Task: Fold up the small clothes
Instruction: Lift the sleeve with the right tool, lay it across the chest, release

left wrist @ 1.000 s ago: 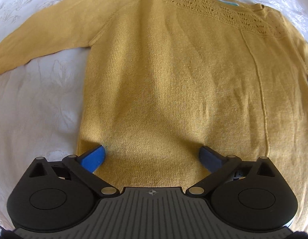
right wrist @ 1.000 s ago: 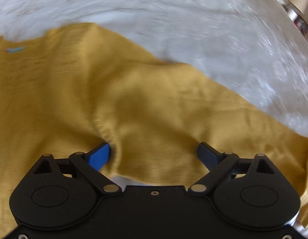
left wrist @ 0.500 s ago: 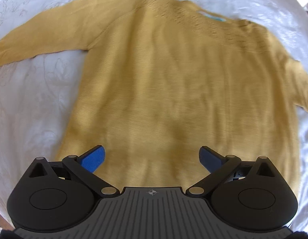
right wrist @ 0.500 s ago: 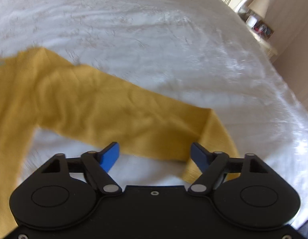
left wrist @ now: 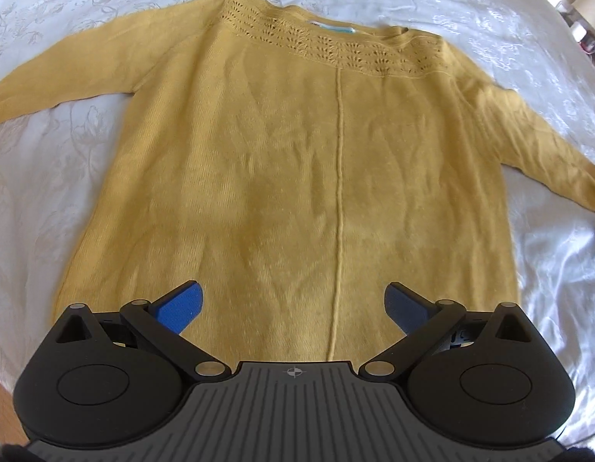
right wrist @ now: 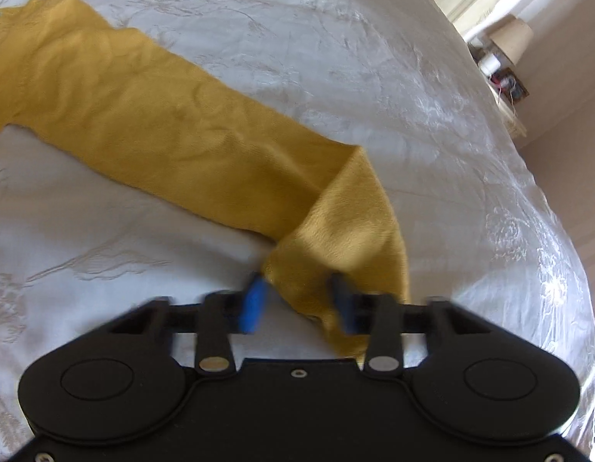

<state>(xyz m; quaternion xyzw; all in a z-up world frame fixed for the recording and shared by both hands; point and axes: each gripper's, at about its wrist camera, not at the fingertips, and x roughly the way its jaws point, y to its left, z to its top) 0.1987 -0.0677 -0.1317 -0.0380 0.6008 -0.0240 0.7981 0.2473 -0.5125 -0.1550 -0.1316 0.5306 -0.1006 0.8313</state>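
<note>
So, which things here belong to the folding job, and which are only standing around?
For the job:
- yellow sweater
- its right sleeve, cuff between the right tool fingers
- left tool, open above the hem

Just there:
- white bedspread
- lamp

Left wrist view looks from the hem up the whole yellow sweater [left wrist: 297,161] toward its neckline; right wrist view sits close over the right sleeve [right wrist: 205,131], which both share.

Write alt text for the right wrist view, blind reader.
The right gripper is closing around the cuff end of a mustard sweater's sleeve, motion-blurred, with a gap showing between its fingers. The sleeve runs up-left across a white embroidered bedspread.
</note>
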